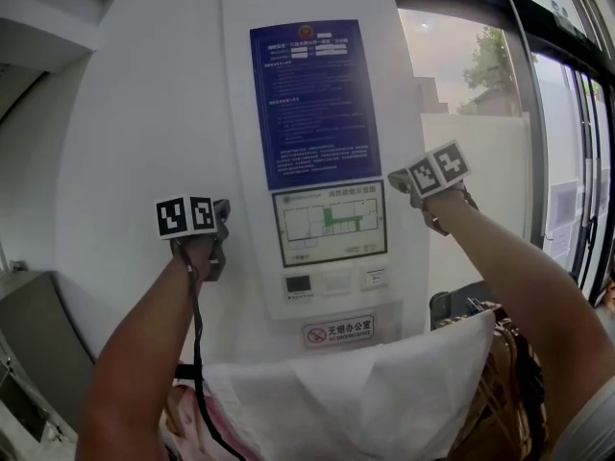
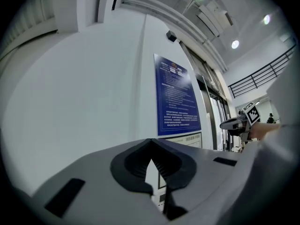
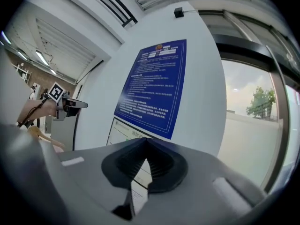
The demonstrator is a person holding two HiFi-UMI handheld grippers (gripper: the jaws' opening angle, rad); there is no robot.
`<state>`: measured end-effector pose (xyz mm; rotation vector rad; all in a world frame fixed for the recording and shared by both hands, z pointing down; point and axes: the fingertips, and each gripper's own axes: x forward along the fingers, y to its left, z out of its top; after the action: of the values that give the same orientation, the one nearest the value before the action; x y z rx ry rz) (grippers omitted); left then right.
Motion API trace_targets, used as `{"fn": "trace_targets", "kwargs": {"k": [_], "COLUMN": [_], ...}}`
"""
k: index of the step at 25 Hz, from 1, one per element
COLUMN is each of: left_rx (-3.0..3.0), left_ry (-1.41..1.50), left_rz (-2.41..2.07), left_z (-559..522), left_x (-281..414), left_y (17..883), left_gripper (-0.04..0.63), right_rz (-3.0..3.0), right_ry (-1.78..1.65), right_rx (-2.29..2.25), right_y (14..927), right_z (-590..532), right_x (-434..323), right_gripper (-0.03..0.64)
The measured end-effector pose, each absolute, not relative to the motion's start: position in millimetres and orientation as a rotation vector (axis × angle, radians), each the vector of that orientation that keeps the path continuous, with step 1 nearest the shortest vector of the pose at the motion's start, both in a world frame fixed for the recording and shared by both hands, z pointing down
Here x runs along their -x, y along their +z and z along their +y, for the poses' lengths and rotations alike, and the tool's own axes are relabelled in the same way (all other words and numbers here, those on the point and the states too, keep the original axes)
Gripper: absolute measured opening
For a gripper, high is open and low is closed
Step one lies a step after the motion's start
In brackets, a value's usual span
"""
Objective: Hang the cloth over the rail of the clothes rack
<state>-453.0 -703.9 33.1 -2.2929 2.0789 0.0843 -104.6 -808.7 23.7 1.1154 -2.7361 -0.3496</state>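
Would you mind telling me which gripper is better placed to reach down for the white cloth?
Probably the left. The left gripper is held lower, almost straight above the left edge of the white cloth; the right gripper is higher. Both are shut and empty.

No-smoking sign — "无烟办公室", blue notice print unreadable

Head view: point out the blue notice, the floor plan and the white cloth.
blue notice [image 1: 315, 104], head view, its middle.
floor plan [image 1: 330, 223], head view, green centre.
white cloth [image 1: 384, 401], head view, upper fold.
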Motion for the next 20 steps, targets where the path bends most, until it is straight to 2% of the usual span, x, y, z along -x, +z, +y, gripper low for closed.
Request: {"fn": "trace_targets", "kwargs": {"k": [11, 16, 20], "left_rx": [2.372, 2.329, 2.266], "left_ry": [0.043, 0.059, 0.074], "left_rz": [1.942, 1.937, 1.996], "left_z": [-591.0, -510.5, -447.7], "left_x": [384.3, 349.4, 326.6], "left_y": [45.2, 65.7, 113.9], "left_gripper": [0.006, 0.006, 0.006], "right_rz": [-2.842, -2.951, -3.047], "right_ry": [-0.323, -0.279, -0.215], "right_rx": [-1.01, -0.863, -0.799], "right_y": [47.7, 86.2, 120.7], "right_z": [-657.0, -580.5, -529.5], "right_x": [88.5, 52.7, 13.5], "right_gripper": [0.002, 0.002, 0.002]}}
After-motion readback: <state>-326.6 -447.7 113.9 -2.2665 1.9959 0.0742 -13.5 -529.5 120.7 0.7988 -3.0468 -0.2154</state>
